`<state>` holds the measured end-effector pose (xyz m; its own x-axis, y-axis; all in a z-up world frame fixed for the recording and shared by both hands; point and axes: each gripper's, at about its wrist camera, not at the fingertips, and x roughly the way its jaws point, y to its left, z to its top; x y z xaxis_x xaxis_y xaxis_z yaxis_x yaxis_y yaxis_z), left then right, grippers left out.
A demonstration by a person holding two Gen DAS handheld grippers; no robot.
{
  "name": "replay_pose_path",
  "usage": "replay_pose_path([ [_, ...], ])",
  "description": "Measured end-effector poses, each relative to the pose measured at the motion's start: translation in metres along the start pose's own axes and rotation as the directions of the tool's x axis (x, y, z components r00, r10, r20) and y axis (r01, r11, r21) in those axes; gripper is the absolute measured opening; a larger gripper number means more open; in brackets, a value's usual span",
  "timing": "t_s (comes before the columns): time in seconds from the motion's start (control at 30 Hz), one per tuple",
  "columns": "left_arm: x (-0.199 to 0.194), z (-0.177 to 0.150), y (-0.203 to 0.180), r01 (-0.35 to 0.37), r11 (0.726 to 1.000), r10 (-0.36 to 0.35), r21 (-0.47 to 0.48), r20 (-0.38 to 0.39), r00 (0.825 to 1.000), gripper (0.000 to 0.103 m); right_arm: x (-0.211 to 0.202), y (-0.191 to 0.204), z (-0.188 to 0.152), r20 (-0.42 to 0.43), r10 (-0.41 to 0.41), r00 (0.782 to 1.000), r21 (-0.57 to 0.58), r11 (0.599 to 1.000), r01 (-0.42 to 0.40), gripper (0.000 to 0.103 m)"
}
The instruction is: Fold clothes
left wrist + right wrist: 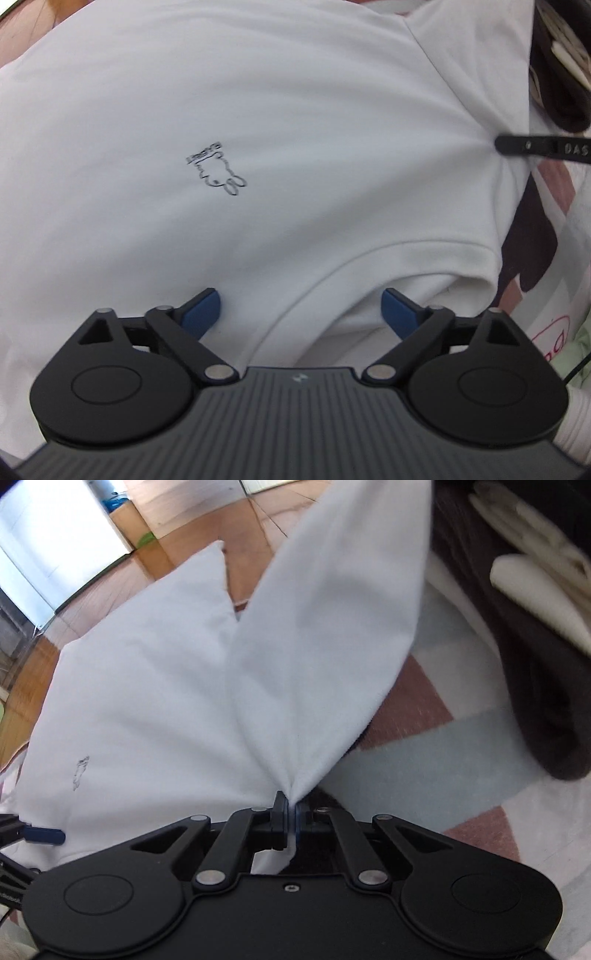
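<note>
- Pinching a gathered fold of the white T-shirt (155, 686), the right gripper (291, 818) has its jaws closed tight on the cloth, which fans away from the fingertips.
- The left gripper (301, 308) hovers over the collar (369, 258) with its jaws spread wide, blue pads (203, 312) either side, holding nothing.
- The shirt lies spread on a patterned rug (424, 746), a small rabbit print (218, 170) on its chest.
- A dark cushion (517, 664) sits by the rug's far edge.
</note>
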<state>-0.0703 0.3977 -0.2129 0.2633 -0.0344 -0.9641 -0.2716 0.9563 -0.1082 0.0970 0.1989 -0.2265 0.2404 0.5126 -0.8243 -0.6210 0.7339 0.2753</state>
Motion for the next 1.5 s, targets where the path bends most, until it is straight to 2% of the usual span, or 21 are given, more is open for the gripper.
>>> replay_pose_path([
  [0.07, -0.001, 0.0, 0.001, 0.013, 1.0, -0.013, 0.005, 0.001, 1.0, 0.096, -0.004, 0.001, 0.002, 0.012, -0.003, 1.0, -0.042, 0.999, 0.003, 0.004],
  [0.17, -0.004, 0.005, 0.01, 0.094, 0.994, -0.093, -0.055, 0.019, 0.996, 0.095, 0.003, -0.008, 0.0, -0.023, -0.037, 0.999, -0.045, 0.998, 0.036, 0.011],
  [0.2, -0.008, 0.006, 0.014, 0.123, 0.989, -0.12, -0.079, 0.042, 0.992, 0.094, 0.003, -0.006, 0.0, -0.025, -0.057, 0.998, -0.074, 0.996, 0.055, 0.013],
  [0.23, -0.014, 0.008, 0.017, 0.141, 0.986, -0.134, -0.091, 0.075, 0.988, 0.092, 0.003, -0.001, 0.0, -0.024, -0.096, 0.995, -0.125, 0.988, 0.093, 0.022],
  [0.27, -0.022, 0.009, 0.016, 0.137, 0.987, -0.126, -0.085, 0.127, 0.984, 0.092, 0.001, 0.006, -0.001, -0.017, -0.14, 0.99, -0.18, 0.974, 0.135, 0.024],
  [0.37, -0.044, 0.014, 0.008, 0.135, 0.991, -0.127, -0.015, 0.259, 0.958, 0.092, 0.0, 0.01, 0.001, -0.009, -0.169, 0.986, -0.225, 0.961, 0.162, 0.024],
  [0.43, -0.05, 0.019, 0.005, 0.184, 0.983, -0.175, 0.0, 0.316, 0.932, 0.092, -0.001, 0.002, 0.002, -0.014, -0.147, 0.989, -0.19, 0.971, 0.142, 0.028],
  [0.53, -0.037, 0.029, -0.008, 0.258, 0.966, -0.25, 0.019, 0.323, 0.913, 0.092, -0.003, -0.008, 0.004, -0.01, -0.148, 0.989, -0.157, 0.977, 0.145, 0.028],
  [0.63, -0.018, 0.034, -0.026, 0.246, 0.967, -0.254, 0.064, 0.285, 0.924, 0.092, -0.005, -0.017, 0.006, 0.017, -0.279, 0.96, -0.163, 0.947, 0.278, 0.028],
  [0.7, -0.006, 0.038, -0.037, 0.24, 0.966, -0.257, 0.093, 0.257, 0.932, 0.092, -0.013, -0.033, 0.013, 0.011, -0.252, 0.968, -0.093, 0.963, 0.252, 0.028],
  [0.8, 0.013, 0.036, -0.049, 0.221, 0.97, -0.236, 0.102, 0.18, 0.955, 0.091, -0.033, -0.054, 0.026, 0.047, -0.132, 0.99, 0.039, 0.991, 0.131, 0.028],
  [0.9, 0.014, 0.031, -0.067, 0.133, 0.973, -0.163, 0.19, 0.153, 0.975, 0.09, -0.061, -0.061, 0.049, 0.126, -0.052, 0.991, 0.086, 0.995, 0.041, 0.032],
  [1.0, -0.011, 0.025, -0.062, 0.087, 0.976, -0.127, 0.198, 0.202, 0.971, 0.088, -0.096, -0.067, 0.082, 0.219, 0.052, 0.974, 0.1, 0.992, -0.076, 0.038],
  [1.07, -0.03, 0.028, -0.052, 0.111, 0.982, -0.148, 0.152, 0.256, 0.955, 0.088, -0.119, -0.076, 0.107, 0.285, 0.087, 0.954, 0.116, 0.985, -0.125, 0.052],
  [1.1, -0.039, 0.033, -0.045, 0.132, 0.984, -0.161, 0.118, 0.287, 0.944, 0.088, -0.127, -0.083, 0.121, 0.309, 0.09, 0.947, 0.132, 0.982, -0.137, 0.058],
  [1.13, -0.047, 0.04, -0.039, 0.142, 0.987, -0.16, 0.081, 0.315, 0.935, 0.088, -0.135, -0.089, 0.135, 0.333, 0.093, 0.938, 0.148, 0.978, -0.149, 0.058],
  [1.23, -0.058, 0.061, -0.032, 0.167, 0.986, -0.156, 0.001, 0.368, 0.917, 0.088, -0.124, -0.105, 0.181, 0.325, 0.051, 0.944, 0.19, 0.975, -0.118, 0.058],
  [1.33, -0.058, 0.078, -0.033, 0.2, 0.978, -0.162, -0.06, 0.392, 0.905, 0.075, -0.107, -0.116, 0.213, 0.321, -0.005, 0.947, 0.248, 0.966, -0.079, 0.058],
  [1.4, -0.052, 0.082, -0.032, 0.215, 0.973, -0.169, -0.081, 0.384, 0.908, 0.059, -0.102, -0.131, 0.219, 0.312, -0.039, 0.949, 0.298, 0.953, -0.059, 0.059],
  [1.47, -0.043, 0.08, -0.032, 0.209, 0.973, -0.162, -0.092, 0.367, 0.916, 0.058, -0.086, -0.132, 0.219, 0.325, -0.072, 0.943, 0.304, 0.952, -0.032, 0.058],
  [1.5, -0.037, 0.079, -0.032, 0.196, 0.976, -0.151, -0.095, 0.353, 0.923, 0.056, -0.078, -0.132, 0.219, 0.333, -0.084, 0.939, 0.302, 0.953, -0.021, 0.052],
])
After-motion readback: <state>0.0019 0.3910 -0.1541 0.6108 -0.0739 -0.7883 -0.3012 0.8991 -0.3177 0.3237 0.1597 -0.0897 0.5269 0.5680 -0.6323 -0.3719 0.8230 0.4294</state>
